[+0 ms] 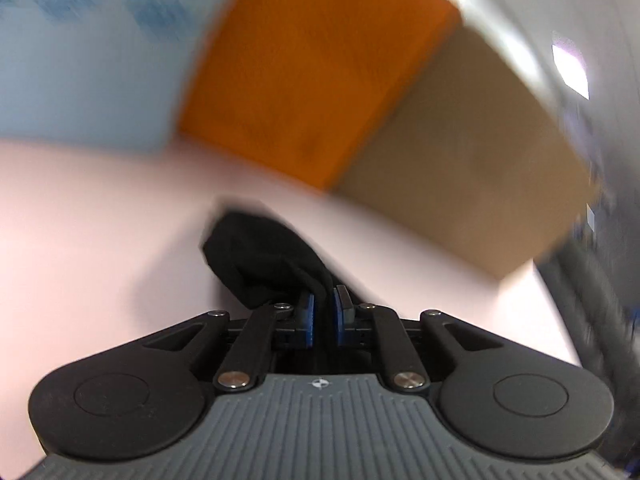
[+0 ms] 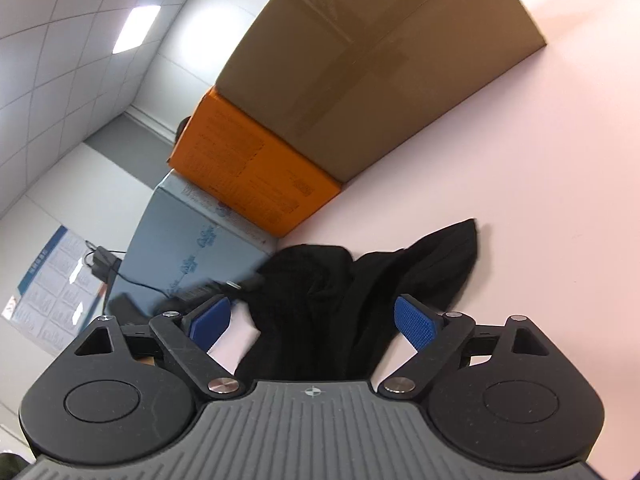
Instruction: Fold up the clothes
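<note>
Pale pink bench [image 2: 540, 160] is seen in both wrist views, with three boxes lined up along its far side: a brown cardboard box [image 2: 380, 60], an orange box [image 2: 248, 168] touching it, and a light blue printed box [image 2: 188, 240] beside that. White ceiling tiles with a lit panel [image 2: 136, 28] are seen behind. A black garment [image 2: 340, 300] is lying crumpled on the bench just in front of the boxes, one corner spread out flat toward the right. The right tongs [image 2: 316, 320] are held wide apart, cloth lying between the blue pads [image 2: 416, 324] but not pressed. In the blurred left view, the left tongs [image 1: 324, 316] are nearly together, clamped on a fold of the black garment [image 1: 260, 256].
</note>
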### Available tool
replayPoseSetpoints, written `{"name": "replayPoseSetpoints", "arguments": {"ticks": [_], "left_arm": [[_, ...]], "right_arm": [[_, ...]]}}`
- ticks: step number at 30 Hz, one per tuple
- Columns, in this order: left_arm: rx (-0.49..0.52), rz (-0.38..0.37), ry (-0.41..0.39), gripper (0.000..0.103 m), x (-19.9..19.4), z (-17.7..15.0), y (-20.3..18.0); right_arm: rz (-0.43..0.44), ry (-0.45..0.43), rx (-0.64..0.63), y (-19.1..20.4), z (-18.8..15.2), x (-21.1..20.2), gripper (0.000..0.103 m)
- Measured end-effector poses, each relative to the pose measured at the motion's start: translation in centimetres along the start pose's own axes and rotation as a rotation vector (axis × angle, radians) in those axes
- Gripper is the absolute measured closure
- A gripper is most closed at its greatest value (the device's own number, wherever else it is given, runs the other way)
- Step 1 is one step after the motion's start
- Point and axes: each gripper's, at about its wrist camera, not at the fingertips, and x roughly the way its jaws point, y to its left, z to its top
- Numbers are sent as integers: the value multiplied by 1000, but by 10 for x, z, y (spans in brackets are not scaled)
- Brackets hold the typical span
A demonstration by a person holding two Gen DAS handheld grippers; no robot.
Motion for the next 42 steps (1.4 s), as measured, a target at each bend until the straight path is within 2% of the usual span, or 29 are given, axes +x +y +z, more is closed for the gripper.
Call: {"name": "replayPoseSetpoints", "arguments": {"ticks": [3, 7, 9, 10, 11, 13, 15, 17, 20, 21, 22, 23, 24, 25, 27, 32, 35, 36, 38, 39, 40, 42], "left_arm": [[8, 10, -186, 98, -51, 39, 5], [108, -43, -330, 98, -105, 67, -19], [157, -69, -316, 78, -115, 69, -31], [184, -70, -286, 34, -114, 65, -36], [214, -44, -249, 2, -107, 56, -37], [262, 41, -168, 0, -85, 36, -32], [256, 159, -49, 0, -52, 18, -19], [187, 227, 83, 0, -22, 0, 1], [92, 250, 261, 2, 15, -22, 19], [78, 242, 305, 6, 23, -29, 20], [82, 196, 328, 32, 26, -36, 18], [105, 129, 329, 70, 26, -41, 12], [138, 71, 317, 88, 22, -45, 4], [157, 28, 292, 95, 14, -46, -3], [151, -22, 215, 95, -2, -40, -9], [89, 60, -29, 95, -62, 4, 8], [171, 103, -150, 95, -100, 31, -2], [216, 99, -167, 95, -107, 35, -13], [301, 55, -173, 95, -114, 33, -39], [346, 10, -156, 95, -111, 25, -56], [389, -44, -117, 95, -106, 11, -71], [472, -165, 17, 85, -90, -26, -103]], "right_arm": [[19, 20, -25, 1, 1, 15, 14], [30, 29, -32, 2, 3, 28, 14], [36, 34, -26, 3, 5, 31, 14], [39, 33, -25, 3, 5, 30, 14], [42, 31, -24, 3, 6, 29, 14], [38, 23, -14, 0, 6, 24, 11], [33, 18, -2, -3, 6, 20, 10], [29, 17, 6, -6, 7, 17, 10], [28, 14, 7, -7, 7, 16, 10], [27, 11, 7, -7, 7, 15, 10], [22, 7, 9, -8, 7, 15, 10], [16, 3, 12, -8, 7, 15, 10], [9, 0, 16, -9, 6, 16, 10], [5, 0, 20, -10, 6, 17, 10], [6, 4, 26, -10, 4, 19, 10], [27, 17, -3, -1, 0, 26, 10], [39, 15, -8, 2, 0, 31, 10], [43, 9, -11, 3, 0, 32, 10], [53, -22, -24, 6, 1, 31, 10], [58, -39, -31, 8, 2, 30, 10], [59, -62, -36, 9, 2, 28, 10], [43, -121, -36, 9, 5, 18, 10]]}}
